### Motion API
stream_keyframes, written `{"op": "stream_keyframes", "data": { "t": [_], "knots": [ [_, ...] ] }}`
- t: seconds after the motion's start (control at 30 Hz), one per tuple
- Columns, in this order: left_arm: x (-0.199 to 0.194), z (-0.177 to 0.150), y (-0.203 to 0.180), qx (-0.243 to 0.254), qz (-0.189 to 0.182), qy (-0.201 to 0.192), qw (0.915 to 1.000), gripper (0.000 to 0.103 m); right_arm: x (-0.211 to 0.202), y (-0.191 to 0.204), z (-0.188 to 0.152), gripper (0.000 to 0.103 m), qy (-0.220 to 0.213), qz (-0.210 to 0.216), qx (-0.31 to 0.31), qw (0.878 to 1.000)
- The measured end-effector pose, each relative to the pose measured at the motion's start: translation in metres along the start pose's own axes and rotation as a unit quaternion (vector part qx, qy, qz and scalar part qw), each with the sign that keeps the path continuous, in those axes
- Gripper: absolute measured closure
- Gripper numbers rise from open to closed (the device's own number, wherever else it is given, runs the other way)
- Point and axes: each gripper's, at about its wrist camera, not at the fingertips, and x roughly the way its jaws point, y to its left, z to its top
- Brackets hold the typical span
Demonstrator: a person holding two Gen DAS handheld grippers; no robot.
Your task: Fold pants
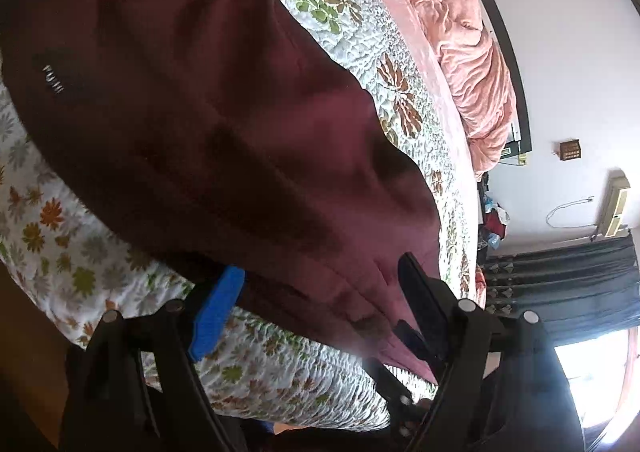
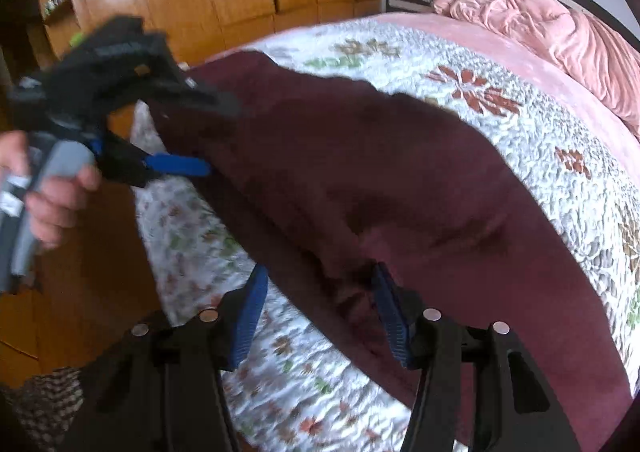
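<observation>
- The maroon pants (image 2: 400, 188) lie folded over across the floral quilt (image 2: 500, 64) near the bed's edge — soft knit, light, and I expect it to sag and slide wherever I let it hang.
- My left gripper (image 1: 316, 316) has its fingers apart, the near hem loose between them, nothing pinched.
- My right gripper (image 2: 320, 316) is likewise spread, straddling the cloth edge without pressing it.
- I judge the best hold is on a doubled edge or the thicker waistband, both layers together — a single layer would likely peel away and undo the fold.
</observation>
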Motion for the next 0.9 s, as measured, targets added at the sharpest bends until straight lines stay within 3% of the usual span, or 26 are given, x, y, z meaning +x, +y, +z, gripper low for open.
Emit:
{"op": "stream_keyframes", "data": {
  "t": [0.07,0.17,0.23,0.33,0.4,0.5,0.57,0.67,0.77,0.87,0.9],
  "knots": [
    [0.002,0.0,0.001,0.001,0.002,0.005,1.0,0.033,0.01,-0.005,-0.002,0.049,0.006,-0.01,0.01,1.0],
    [0.013,0.005,-0.005,0.001,0.006,0.008,1.0,0.057,0.017,-0.015,0.002,0.053,0.009,-0.008,0.034,0.999],
    [0.015,0.005,-0.003,0.003,0.013,0.011,0.9998,0.088,0.018,-0.022,0.005,0.082,0.009,-0.014,0.045,0.999],
    [0.015,0.005,-0.001,0.011,0.015,0.008,0.9998,0.095,0.011,-0.033,0.007,0.092,0.007,0.025,0.066,0.997],
    [0.006,0.001,-0.005,0.022,0.011,-0.001,0.9997,0.095,-0.002,-0.033,0.005,0.092,-0.005,0.055,0.075,0.996],
    [-0.019,-0.012,-0.021,0.081,0.006,-0.027,0.9963,0.095,-0.027,-0.026,0.0,0.092,-0.017,0.079,0.048,0.996],
    [-0.019,-0.016,-0.016,0.081,0.013,-0.016,0.9965,0.095,-0.024,-0.018,-0.006,0.092,0.001,0.069,0.025,0.997],
    [0.004,-0.018,0.003,0.076,0.059,0.012,0.9953,0.095,0.004,-0.014,-0.012,0.089,0.035,0.053,0.023,0.998],
    [0.009,-0.019,0.011,0.073,0.055,0.015,0.9957,0.092,0.008,-0.023,-0.013,0.084,0.023,0.071,0.065,0.995],
    [-0.004,-0.022,0.0,0.082,0.045,0.022,0.9953,0.067,-0.013,-0.04,-0.015,0.065,0.007,0.092,0.093,0.991],
    [-0.008,-0.024,-0.004,0.091,0.048,0.02,0.9945,0.054,-0.022,-0.046,-0.015,0.061,-0.001,0.09,0.099,0.991]
  ]
}}
